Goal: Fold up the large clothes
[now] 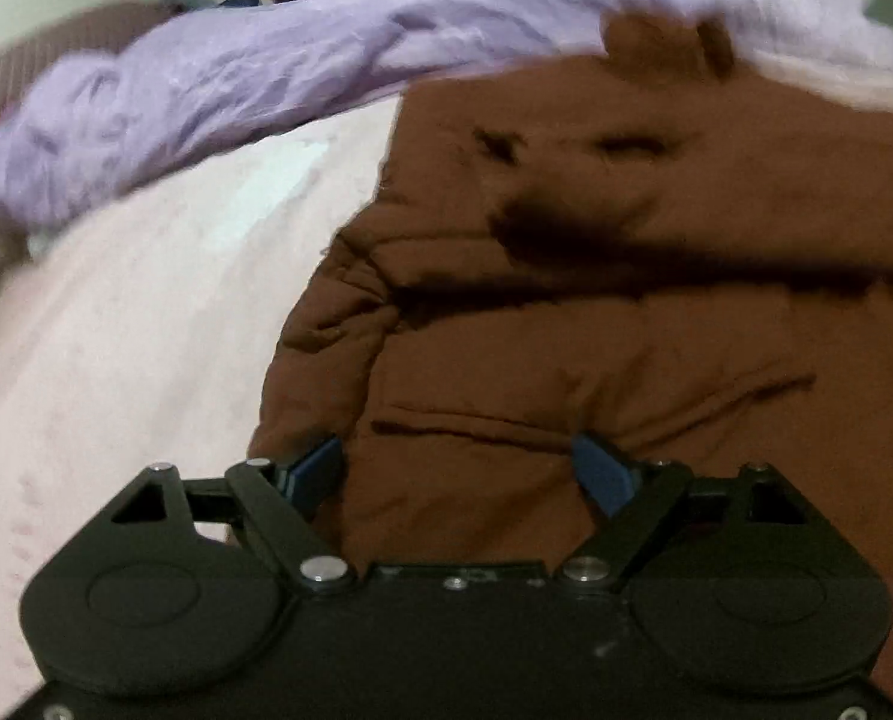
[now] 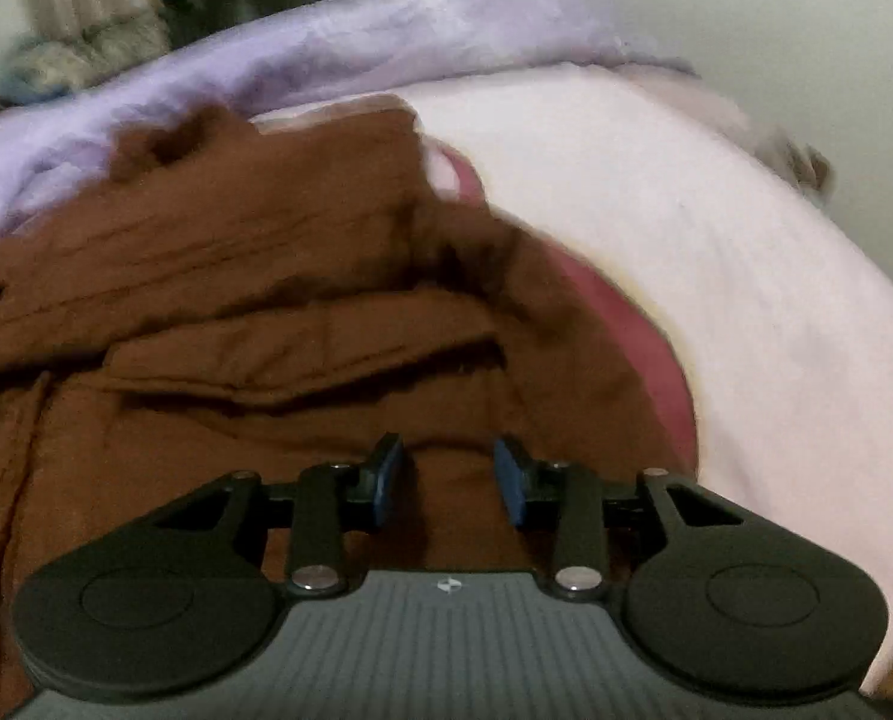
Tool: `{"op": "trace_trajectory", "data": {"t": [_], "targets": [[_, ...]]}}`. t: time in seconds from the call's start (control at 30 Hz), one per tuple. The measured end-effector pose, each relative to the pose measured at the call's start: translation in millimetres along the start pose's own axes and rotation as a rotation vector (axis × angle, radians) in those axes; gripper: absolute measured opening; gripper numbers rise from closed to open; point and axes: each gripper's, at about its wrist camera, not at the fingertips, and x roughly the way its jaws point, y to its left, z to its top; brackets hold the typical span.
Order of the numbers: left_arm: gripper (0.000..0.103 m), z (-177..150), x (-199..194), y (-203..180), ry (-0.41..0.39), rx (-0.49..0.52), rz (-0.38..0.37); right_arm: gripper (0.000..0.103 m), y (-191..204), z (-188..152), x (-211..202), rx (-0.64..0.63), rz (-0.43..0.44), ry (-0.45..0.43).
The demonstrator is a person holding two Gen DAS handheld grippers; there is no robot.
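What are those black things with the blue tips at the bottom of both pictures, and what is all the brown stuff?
Those are two grabbing tools that a person holds, one in each hand. Each has a small camera looking forward along its jaws, so one picture comes from the left gripper and one from the right gripper. The brown stuff is a big brown coat, partly folded, lying on a pale pink bedsheet. A purple blanket is bunched up behind it. Both sets of jaws are open just over the coat, the left wider, and neither seems to be pinching anything. The pictures are a bit blurry.
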Motion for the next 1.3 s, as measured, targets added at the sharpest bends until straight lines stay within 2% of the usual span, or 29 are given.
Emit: {"op": "trace_trajectory", "data": {"t": [0.03,0.1,0.13,0.23,0.27,0.3,0.33,0.4,0.43,0.5,0.53,0.6,0.7,0.77,0.93,1.07,1.2,1.23,1.3], "targets": [[0.088,1,-3,7,0.026,-0.022,-0.006,0.045,-4,0,-5,0.019,0.026,0.007],[0.087,2,-10,15,0.019,-0.019,0.049,0.045,-12,2,-13,0.062,0.046,0.015],[0.086,3,-13,18,0.015,-0.011,0.083,0.045,-14,2,-18,0.071,0.035,0.009],[0.086,-9,-29,37,0.017,0.001,0.118,0.047,-16,0,-31,0.049,-0.038,-0.017],[0.086,-10,-33,44,0.014,0.023,0.132,0.049,-17,0,-34,0.039,-0.061,-0.021],[0.086,-12,-38,51,0.008,0.059,0.159,0.057,-20,1,-37,0.033,-0.08,-0.025],[0.087,-11,-39,60,0.008,0.1,0.202,0.066,-22,-1,-45,0.027,-0.09,-0.032],[0.086,-16,-46,85,0.026,0.168,0.317,0.075,-32,-6,-56,-0.002,-0.098,-0.044],[0.086,-18,-48,99,0.037,0.176,0.364,0.075,-35,-9,-62,-0.02,-0.107,-0.046],[0.085,-21,-55,123,0.059,0.139,0.411,0.075,-42,-14,-68,-0.028,-0.136,-0.038],[0.085,-23,-59,131,0.065,0.104,0.408,0.075,-46,-17,-70,-0.025,-0.147,-0.03],[0.085,-26,-67,138,0.061,0.018,0.356,0.075,-50,-21,-68,-0.009,-0.149,-0.017],[0.085,-33,-69,124,0.085,-0.048,0.22,0.075,-51,-26,-58,0.037,-0.124,0.013],[0.085,-39,-68,108,0.107,-0.031,0.168,0.076,-46,-30,-55,0.033,-0.09,0.037],[0.085,-48,-67,86,0.128,0.017,0.173,0.081,-33,-36,-57,-0.065,-0.148,0.057],[0.085,-55,-78,85,0.138,-0.033,0.099,0.086,-40,-37,-55,-0.045,-0.134,0.079],[0.085,-68,-86,70,0.163,-0.044,-0.055,0.092,-39,-43,-49,-0.083,-0.134,0.107],[0.085,-72,-85,65,0.169,-0.031,-0.075,0.095,-40,-44,-48,-0.082,-0.129,0.106],[0.088,-79,-77,56,0.195,-0.008,-0.052,0.098,-45,-44,-45,-0.064,-0.11,0.107]]}}
